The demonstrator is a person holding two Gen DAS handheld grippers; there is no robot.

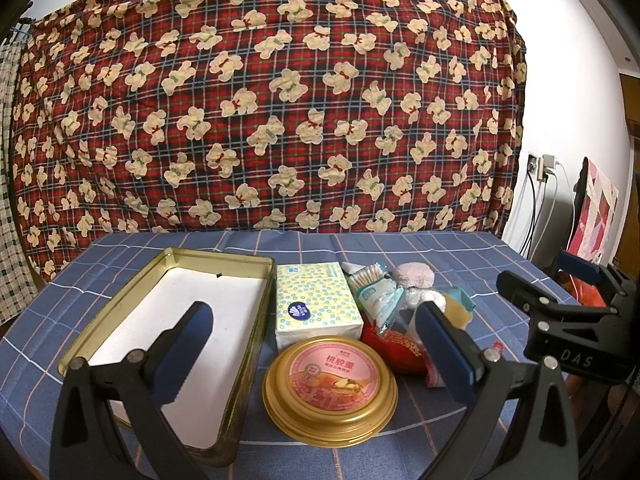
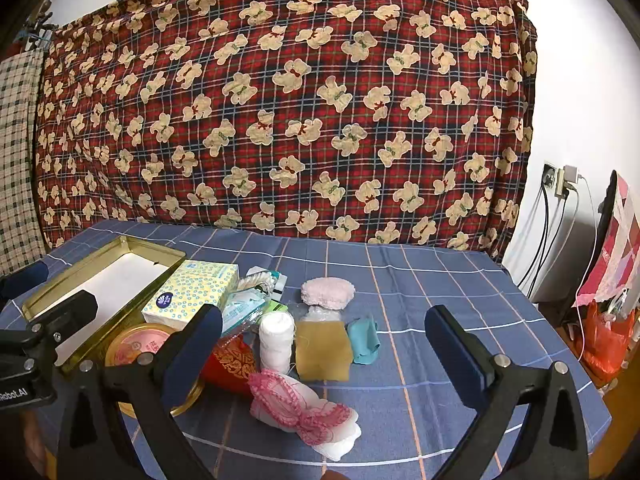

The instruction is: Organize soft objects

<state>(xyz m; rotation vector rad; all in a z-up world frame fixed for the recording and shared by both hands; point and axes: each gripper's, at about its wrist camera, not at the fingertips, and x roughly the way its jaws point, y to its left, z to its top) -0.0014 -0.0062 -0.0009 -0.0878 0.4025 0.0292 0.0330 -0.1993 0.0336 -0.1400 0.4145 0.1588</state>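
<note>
Covering the table, a blue checked cloth [image 2: 420,320] lies beneath both grippers' spread, empty fingers.

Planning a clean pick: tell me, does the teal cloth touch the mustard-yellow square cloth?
Touching: the right wrist view shows teal cloth pressed against mustard-yellow square cloth's right edge.

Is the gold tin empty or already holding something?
Empty: the gold tin shows only its bare white bottom; soft items lie outside on the table.

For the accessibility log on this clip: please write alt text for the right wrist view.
The open right gripper hovers over a blue checked tablecloth holding small soft items: a tan cloth, teal cloth, white roll and pink lace piece. A gold tin and tissue pack sit left.
</note>
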